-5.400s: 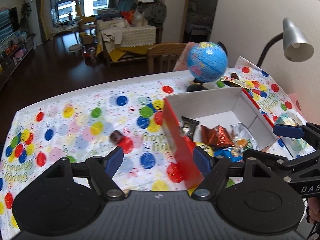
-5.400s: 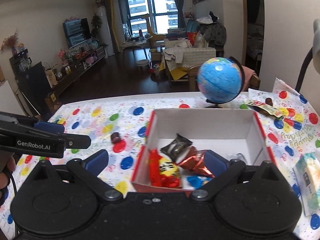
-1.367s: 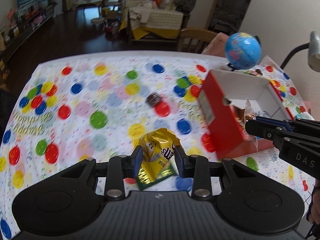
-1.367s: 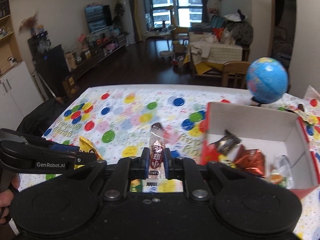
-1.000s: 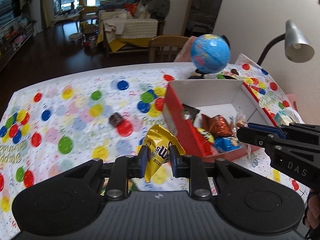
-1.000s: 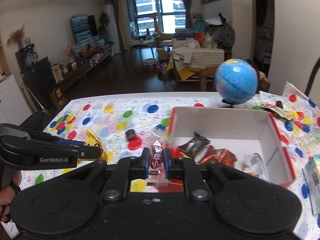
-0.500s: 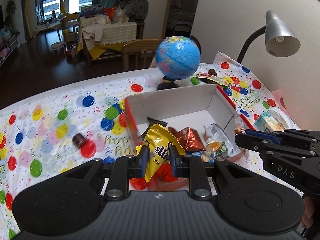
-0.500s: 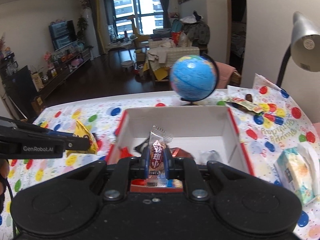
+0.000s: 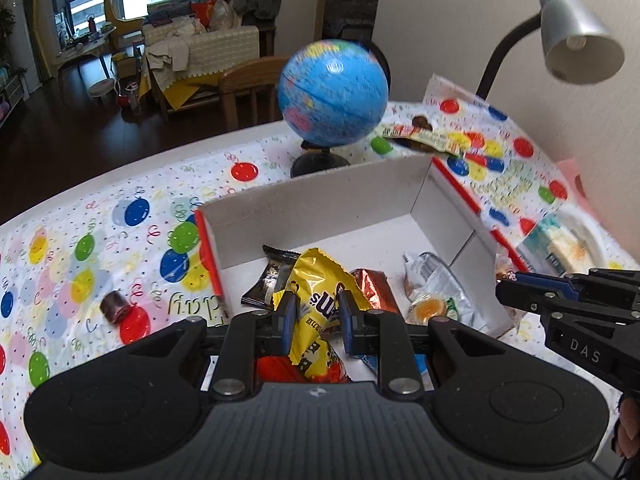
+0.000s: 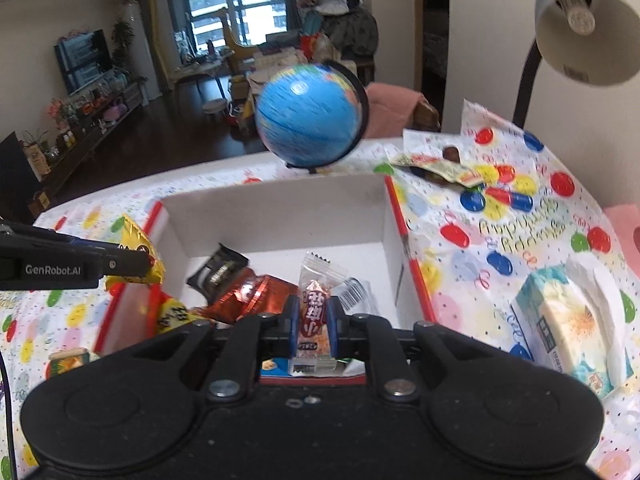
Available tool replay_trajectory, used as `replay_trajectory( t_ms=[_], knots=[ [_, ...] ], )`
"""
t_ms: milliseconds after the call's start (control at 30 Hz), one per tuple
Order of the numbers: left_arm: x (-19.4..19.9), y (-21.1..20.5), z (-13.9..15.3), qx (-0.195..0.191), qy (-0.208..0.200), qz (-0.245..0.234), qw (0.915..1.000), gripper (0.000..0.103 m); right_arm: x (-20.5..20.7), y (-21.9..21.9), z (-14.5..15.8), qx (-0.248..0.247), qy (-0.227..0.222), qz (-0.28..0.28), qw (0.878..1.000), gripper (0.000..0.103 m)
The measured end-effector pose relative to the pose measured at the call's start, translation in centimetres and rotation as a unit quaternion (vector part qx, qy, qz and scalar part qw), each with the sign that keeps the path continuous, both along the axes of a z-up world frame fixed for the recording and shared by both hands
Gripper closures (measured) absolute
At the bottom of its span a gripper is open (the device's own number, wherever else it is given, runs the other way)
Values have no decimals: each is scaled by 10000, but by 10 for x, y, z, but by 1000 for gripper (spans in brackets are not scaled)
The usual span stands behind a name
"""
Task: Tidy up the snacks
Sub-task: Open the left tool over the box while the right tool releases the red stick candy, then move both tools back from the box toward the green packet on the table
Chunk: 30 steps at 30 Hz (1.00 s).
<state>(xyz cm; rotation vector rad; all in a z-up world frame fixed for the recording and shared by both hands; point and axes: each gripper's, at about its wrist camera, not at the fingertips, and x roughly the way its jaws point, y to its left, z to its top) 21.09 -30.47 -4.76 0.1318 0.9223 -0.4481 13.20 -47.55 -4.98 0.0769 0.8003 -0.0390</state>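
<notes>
Left claw (image 9: 313, 314): pinching yellow candy bag (image 9: 320, 304), directly over box (image 9: 320, 208), lower centre.
Right claw (image 10: 313, 322): pinching small sachet (image 10: 314, 312) upright above the box's near edge.

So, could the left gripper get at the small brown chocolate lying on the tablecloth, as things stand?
Probably not yet: the left gripper is shut on the yellow candy bag above the box. The way to the chocolate looks free.

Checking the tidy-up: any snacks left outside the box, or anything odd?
Yes. A small brown candy lies alone on the tablecloth left of the box, and a wrapper sits behind the box beside the globe. Nothing looks spilled or damaged.
</notes>
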Motion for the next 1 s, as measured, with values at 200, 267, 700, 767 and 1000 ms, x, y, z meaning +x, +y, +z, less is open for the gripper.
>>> replay_trajectory(
  t_ms=[200, 267, 700, 767, 1000],
  knots=[
    [11, -17, -21, 222, 157, -102, 9996, 81, 12, -7, -21, 69, 256, -36, 9996, 91],
    [14, -20, -28, 287, 219, -108, 9993, 81, 15, -9, -26, 97, 318, -47, 9994, 90],
    [24, -22, -49, 432, 542, 22, 9976, 78, 22, -16, -37, 208, 526, -125, 9983, 81],
    [23, -21, -46, 429, 513, 21, 9978, 75, 22, -17, -37, 250, 540, -146, 9981, 79],
    [17, -15, -34, 214, 414, 72, 9989, 40, 15, -15, -32, 281, 480, -129, 9984, 67]
  ],
)
